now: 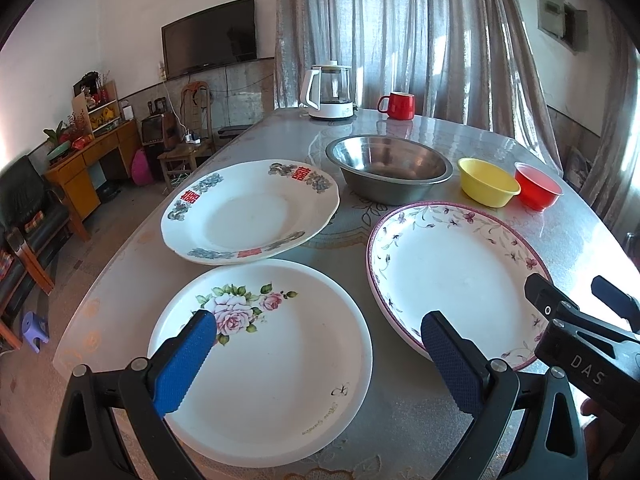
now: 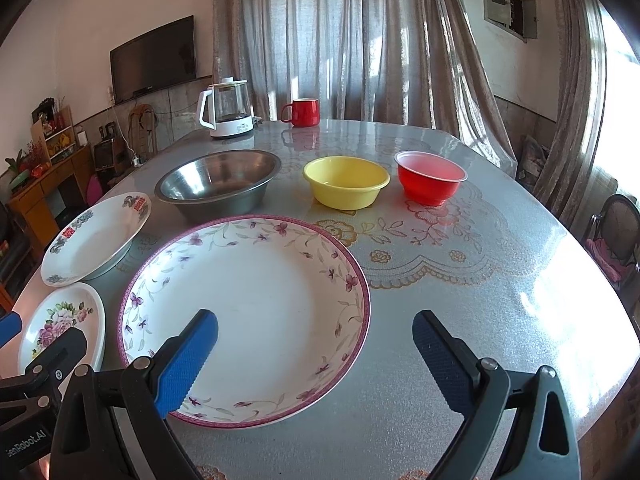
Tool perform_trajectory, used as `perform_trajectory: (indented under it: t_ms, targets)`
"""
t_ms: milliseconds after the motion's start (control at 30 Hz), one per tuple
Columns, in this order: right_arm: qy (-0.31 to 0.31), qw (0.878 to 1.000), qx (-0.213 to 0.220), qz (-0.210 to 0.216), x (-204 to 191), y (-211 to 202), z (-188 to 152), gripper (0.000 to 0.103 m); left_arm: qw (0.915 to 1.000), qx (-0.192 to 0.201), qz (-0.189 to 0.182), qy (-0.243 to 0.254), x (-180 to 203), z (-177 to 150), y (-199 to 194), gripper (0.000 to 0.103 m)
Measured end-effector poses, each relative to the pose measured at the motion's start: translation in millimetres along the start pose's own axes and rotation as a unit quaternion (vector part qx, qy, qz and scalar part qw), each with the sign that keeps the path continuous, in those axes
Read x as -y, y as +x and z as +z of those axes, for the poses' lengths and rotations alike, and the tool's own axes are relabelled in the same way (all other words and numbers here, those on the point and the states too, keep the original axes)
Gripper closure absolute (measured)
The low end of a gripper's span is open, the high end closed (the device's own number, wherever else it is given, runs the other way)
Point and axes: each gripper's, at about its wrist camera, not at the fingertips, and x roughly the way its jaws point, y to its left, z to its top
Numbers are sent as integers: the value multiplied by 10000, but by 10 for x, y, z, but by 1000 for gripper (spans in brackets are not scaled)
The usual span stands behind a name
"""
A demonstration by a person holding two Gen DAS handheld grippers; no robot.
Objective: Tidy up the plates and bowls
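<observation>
Three plates lie on the table: a rose plate (image 1: 272, 360) (image 2: 60, 332) nearest, a plate with red characters (image 1: 248, 212) (image 2: 96, 236) behind it, and a large purple-rimmed floral plate (image 1: 456, 276) (image 2: 248, 312) to the right. Behind them stand a steel bowl (image 1: 390, 168) (image 2: 218, 182), a yellow bowl (image 1: 488, 182) (image 2: 346, 182) and a red bowl (image 1: 536, 186) (image 2: 430, 178). My left gripper (image 1: 316, 356) is open above the rose plate. My right gripper (image 2: 316, 356) is open over the near right edge of the purple-rimmed plate; it also shows in the left wrist view (image 1: 576, 296).
A white kettle (image 1: 328, 92) (image 2: 228, 108) and a red mug (image 1: 396, 105) (image 2: 302, 112) stand at the table's far edge. A chair (image 2: 616, 236) stands at the right of the table. Curtains hang behind; furniture and a TV are at the left.
</observation>
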Motion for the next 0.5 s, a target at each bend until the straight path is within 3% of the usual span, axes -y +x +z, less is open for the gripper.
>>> perform_trajectory:
  t_ms: [500]
  targets:
    - [69, 10000, -25, -6, 49, 22, 2, 3, 9999, -16, -25, 119, 64, 28, -9, 0]
